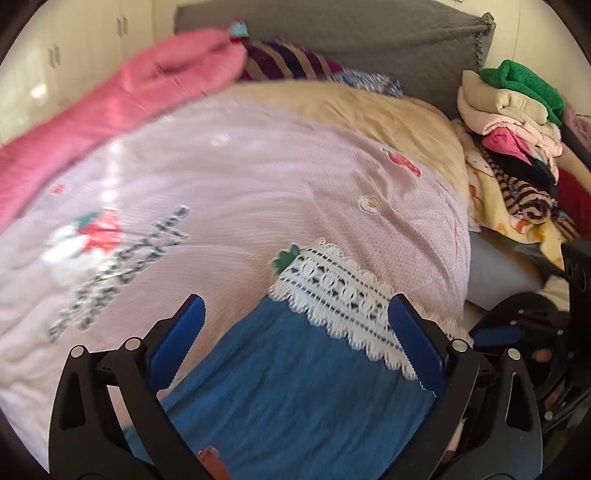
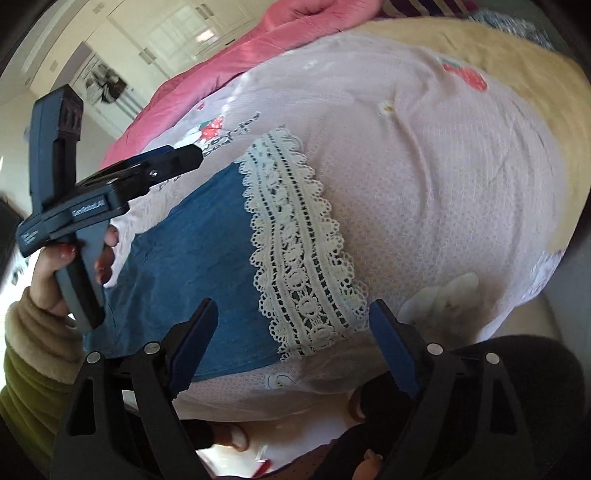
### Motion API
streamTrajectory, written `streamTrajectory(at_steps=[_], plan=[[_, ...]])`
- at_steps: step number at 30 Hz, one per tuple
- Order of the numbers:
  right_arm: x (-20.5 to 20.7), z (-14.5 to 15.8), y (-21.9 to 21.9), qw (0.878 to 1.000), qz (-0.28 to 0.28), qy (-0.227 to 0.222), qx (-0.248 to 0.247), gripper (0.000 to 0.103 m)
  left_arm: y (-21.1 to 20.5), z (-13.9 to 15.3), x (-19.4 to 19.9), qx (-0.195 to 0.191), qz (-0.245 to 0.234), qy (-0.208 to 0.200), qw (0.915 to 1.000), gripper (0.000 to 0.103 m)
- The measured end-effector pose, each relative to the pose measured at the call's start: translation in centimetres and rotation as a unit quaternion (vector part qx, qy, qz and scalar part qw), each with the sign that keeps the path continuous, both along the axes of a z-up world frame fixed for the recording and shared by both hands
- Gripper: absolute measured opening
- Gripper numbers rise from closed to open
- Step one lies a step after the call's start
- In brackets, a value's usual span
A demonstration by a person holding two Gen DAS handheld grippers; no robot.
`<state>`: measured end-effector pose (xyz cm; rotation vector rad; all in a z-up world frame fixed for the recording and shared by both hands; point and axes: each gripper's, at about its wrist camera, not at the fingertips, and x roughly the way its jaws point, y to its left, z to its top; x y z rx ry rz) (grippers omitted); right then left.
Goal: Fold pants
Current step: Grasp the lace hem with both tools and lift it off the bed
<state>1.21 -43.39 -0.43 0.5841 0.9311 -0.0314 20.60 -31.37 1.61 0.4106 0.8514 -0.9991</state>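
Blue denim pants [image 1: 295, 387] with a white lace hem [image 1: 332, 291] lie flat on a pale pink quilt [image 1: 258, 184] that covers the bed. My left gripper [image 1: 297, 332] hovers over the pants near the lace end, open, with nothing pinched between its blue pads. In the right wrist view the same pants [image 2: 199, 236] and lace hem [image 2: 295, 251] stretch across the quilt [image 2: 424, 184]. My right gripper [image 2: 293, 321] stands open above the lace end, gripping nothing. A hand holds the left gripper [image 2: 177, 158] at the left, over the pants' far edge.
A pink blanket [image 1: 122, 96] lies along the left side of the bed. A pile of mixed clothes [image 1: 517, 122] topped by a green towel sits at the right. Behind are a grey headboard [image 1: 332, 33], a striped pillow [image 1: 288, 61] and white wardrobe doors [image 2: 177, 33].
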Motion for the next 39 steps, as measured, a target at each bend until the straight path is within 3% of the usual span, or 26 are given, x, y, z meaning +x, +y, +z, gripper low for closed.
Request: streamTrajectory(at_steps=[4,7,9,11,13,16,17,19,21,25,32,39], plan=[[0.7,-0.6,0.0,0.999,-0.016,0.026,-0.013,0.087,-1.6,-1.7,2.6,0.006,-0.015,0.029,0.9995,0.093],[1.7,-1.2,-0.4,0.998,-0.018,0.044,-0.037,0.087,-2.3,-3.1,4.3,0.002,-0.029,0.067,0.9973,0.085],[2.1,-1.8,-1.1,0.999,-0.008,0.046,-0.006,0.084,-2.8,-3.8,4.8,0.003,-0.040,0.085,0.9956,0.078],[2.3,-2.5,-0.6,0.999,0.020,0.049,0.015,0.067,-3.2,-4.5,5.0,0.002,-0.056,0.104,0.9930,0.066],[2.4,-2.6,0.0,0.998,0.031,0.048,-0.003,0.062,-3.9,-5.4,4.9,0.016,-0.072,0.117,0.9904,0.055],[2.1,-2.3,-0.2,0.999,0.023,0.038,0.004,0.050,-4.7,-6.2,4.5,0.035,-0.083,0.117,0.9890,0.049],[1.7,-2.3,-0.5,0.999,0.021,0.033,0.005,0.046,-4.7,-6.1,4.5,0.028,-0.087,0.123,0.9882,0.039],[1.4,-2.0,-0.5,0.999,0.029,0.017,0.013,0.024,-4.7,-5.8,4.2,0.021,-0.091,0.122,0.9881,0.026],[1.1,-1.4,0.0,0.999,0.037,0.002,0.003,0.024,-4.8,-5.5,3.6,0.026,-0.096,0.104,0.9895,0.020],[0.7,-1.0,0.1,0.999,0.039,-0.016,0.004,0.022,-4.5,-4.7,3.2,0.018,-0.097,0.094,0.9907,0.014],[-0.6,1.5,0.8,0.995,0.050,-0.078,-0.022,0.020,-1.8,-1.7,3.8,-0.055,-0.097,0.097,0.9890,0.013],[-2.1,5.6,4.2,0.980,0.105,-0.155,-0.072,0.020,3.2,1.8,4.0,-0.114,-0.095,0.096,0.9842,0.013]])
